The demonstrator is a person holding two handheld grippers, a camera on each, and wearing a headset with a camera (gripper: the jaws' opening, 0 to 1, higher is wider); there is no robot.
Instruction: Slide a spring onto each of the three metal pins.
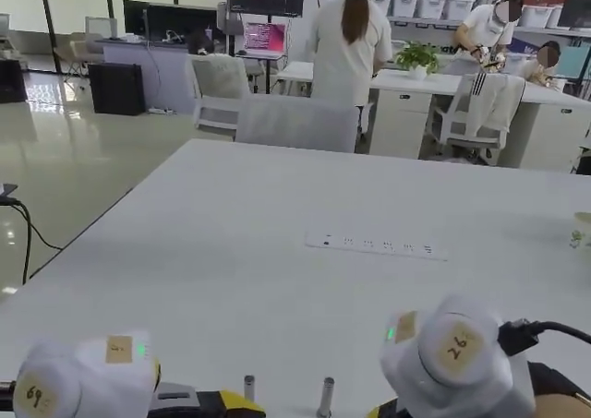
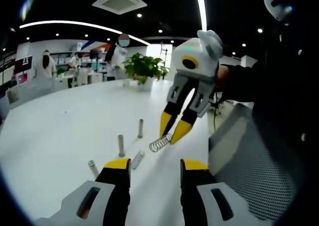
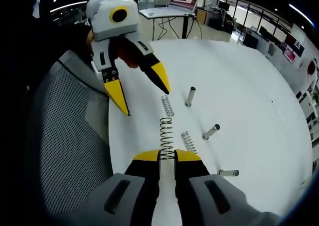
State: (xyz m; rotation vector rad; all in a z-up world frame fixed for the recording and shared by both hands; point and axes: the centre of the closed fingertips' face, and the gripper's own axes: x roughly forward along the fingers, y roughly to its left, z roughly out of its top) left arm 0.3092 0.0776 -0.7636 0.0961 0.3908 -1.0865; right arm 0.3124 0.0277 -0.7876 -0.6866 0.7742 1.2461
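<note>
My right gripper (image 3: 167, 157) is shut on one end of a coil spring (image 3: 166, 133), which sticks out forward over the white table (image 3: 239, 76). Two more springs (image 3: 167, 105) (image 3: 188, 141) lie loose on the table beside it. Three short metal pins (image 3: 190, 96) (image 3: 210, 131) (image 3: 228, 173) stand to the right of the springs. My left gripper (image 2: 155, 164) is open and holds nothing. It faces the right gripper (image 2: 173, 134) and the held spring (image 2: 160, 143). In the head view two of the pins (image 1: 249, 386) (image 1: 326, 395) stand between the grippers at the near edge.
A white power strip (image 1: 377, 245) lies mid-table. A grey mesh chair (image 3: 65, 136) sits close against the near table edge. Another chair (image 1: 295, 123) stands at the far side. People work at benches beyond. A potted plant (image 2: 144, 69) stands on the table farther off.
</note>
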